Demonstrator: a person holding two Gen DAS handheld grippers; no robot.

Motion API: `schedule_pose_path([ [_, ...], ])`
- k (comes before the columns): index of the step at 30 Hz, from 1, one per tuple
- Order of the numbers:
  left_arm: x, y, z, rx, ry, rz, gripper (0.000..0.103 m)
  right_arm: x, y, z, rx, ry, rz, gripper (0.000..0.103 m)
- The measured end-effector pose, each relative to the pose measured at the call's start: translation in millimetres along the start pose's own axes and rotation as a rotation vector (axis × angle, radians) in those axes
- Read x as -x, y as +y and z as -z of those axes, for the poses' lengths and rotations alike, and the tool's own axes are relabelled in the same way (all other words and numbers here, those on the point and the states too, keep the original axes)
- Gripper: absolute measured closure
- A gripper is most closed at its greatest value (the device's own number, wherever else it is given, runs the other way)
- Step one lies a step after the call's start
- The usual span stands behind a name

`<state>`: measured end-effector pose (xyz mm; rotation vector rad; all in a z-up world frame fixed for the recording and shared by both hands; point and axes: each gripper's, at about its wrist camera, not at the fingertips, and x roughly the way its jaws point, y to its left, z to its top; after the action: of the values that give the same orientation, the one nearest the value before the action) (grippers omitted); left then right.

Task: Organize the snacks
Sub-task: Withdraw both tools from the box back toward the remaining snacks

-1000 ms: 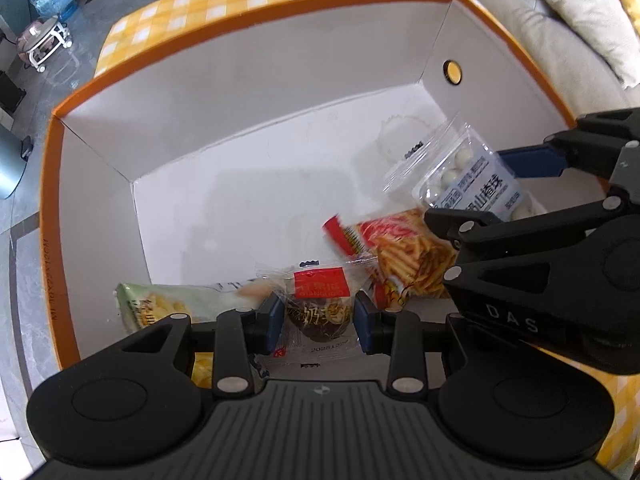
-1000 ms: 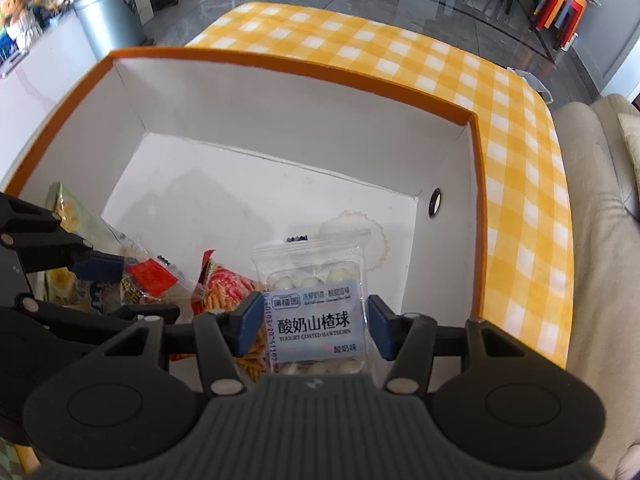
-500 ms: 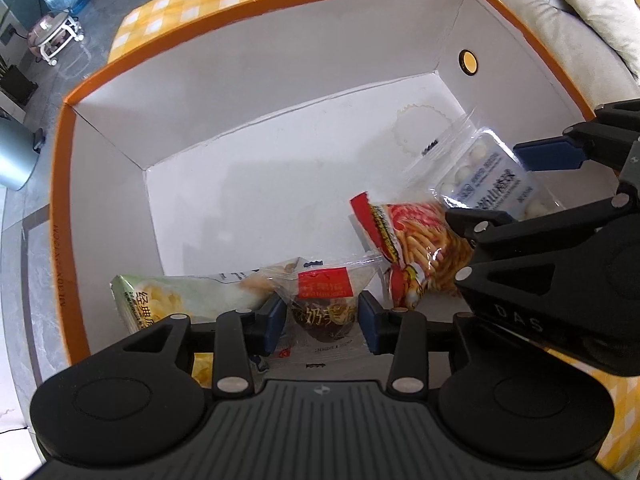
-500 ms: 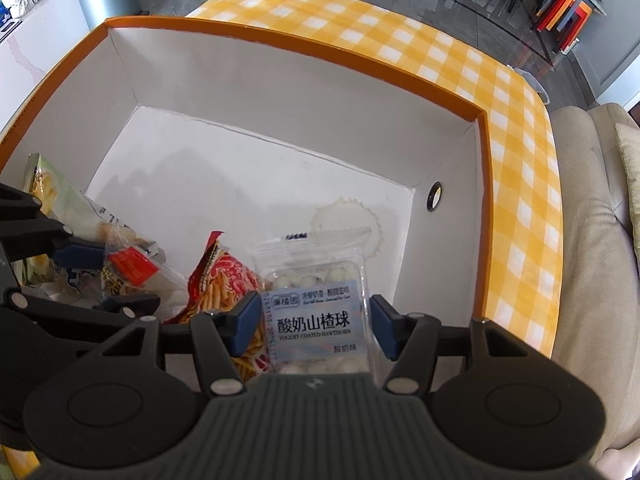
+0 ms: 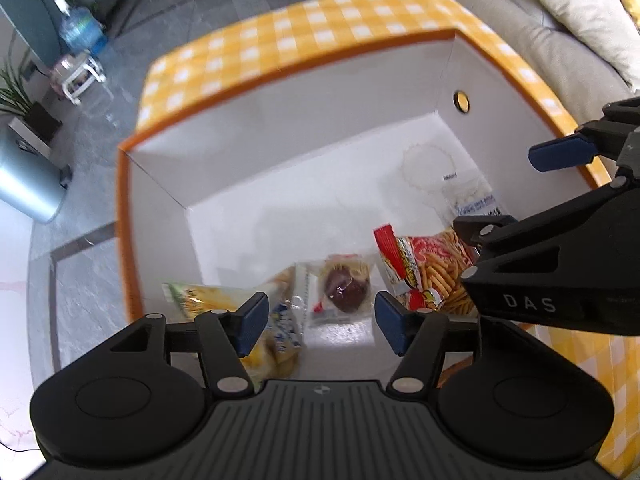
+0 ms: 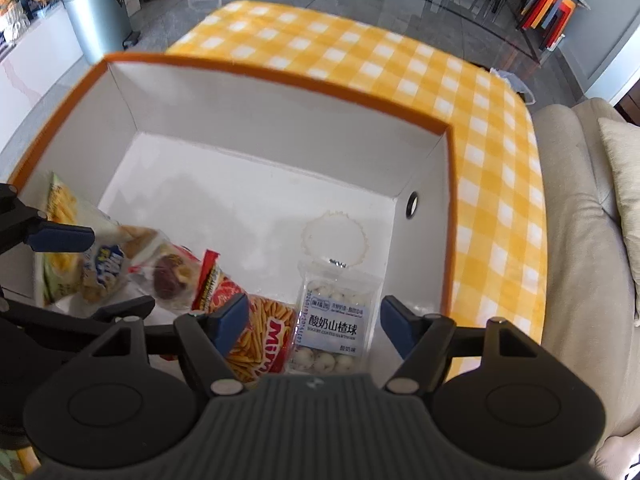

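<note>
**A:** Both the left gripper [image 5: 318, 322] and right gripper [image 6: 308, 326] have just spread their jaws, nothing pinched. The clear packet of white yogurt balls [image 6: 334, 326] and clear-wrapped brown cake [image 5: 346, 286] lie inside the white orange-rimmed cardboard box [image 6: 280, 120].

**B:** Risk? Pulling out carelessly, a finger could snag a crinkly wrapper and drag it out.

both cameras look steeply down into the white box [image 5: 280, 132] with the orange rim, from close above its near edge. the left wrist view stands over the near left part of the box, and the right gripper [image 5: 504, 192] enters it from the right side. the right wrist view stands over the near right part of the box [image 6: 248, 120], with the left gripper [image 6: 96, 272] at its left edge. both views share the box floor and the checked cloth [image 6: 360, 64] beyond the box.
</note>
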<state>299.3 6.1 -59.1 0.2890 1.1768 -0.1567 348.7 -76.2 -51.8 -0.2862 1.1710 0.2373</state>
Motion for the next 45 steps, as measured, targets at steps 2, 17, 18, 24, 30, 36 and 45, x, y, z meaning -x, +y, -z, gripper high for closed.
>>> schedule_pose_path([
  [2,9.9,0.4,2.7,0.004,-0.029,-0.018,0.03,10.5,-1.0,2.5,-0.013,-0.032,-0.003,0.033],
  [17,95.7,8.7,37.5,0.124,-0.271,-0.041,0.029,96.9,-10.9,60.4,-0.152,-0.271,0.028,0.026],
  [18,100.3,8.7,42.2,0.133,-0.28,-0.033,0.029,103.3,-10.8,67.9,-0.165,-0.29,0.027,0.026],
  [24,122.9,3.3,75.4,0.151,-0.335,0.003,0.027,132.9,-0.6,113.4,-0.18,-0.364,0.022,0.025],
  [30,129.8,-6.6,108.3,0.142,-0.339,0.053,0.027,147.4,8.1,154.5,-0.205,-0.374,0.01,0.022],
  [36,120.7,-13.7,138.5,0.178,-0.28,0.111,0.026,147.1,10.9,192.8,-0.241,-0.334,-0.008,0.022],
  [45,101.3,-27.2,173.0,0.198,-0.166,0.156,0.026,128.3,11.5,236.8,-0.279,-0.231,-0.025,0.022],
])
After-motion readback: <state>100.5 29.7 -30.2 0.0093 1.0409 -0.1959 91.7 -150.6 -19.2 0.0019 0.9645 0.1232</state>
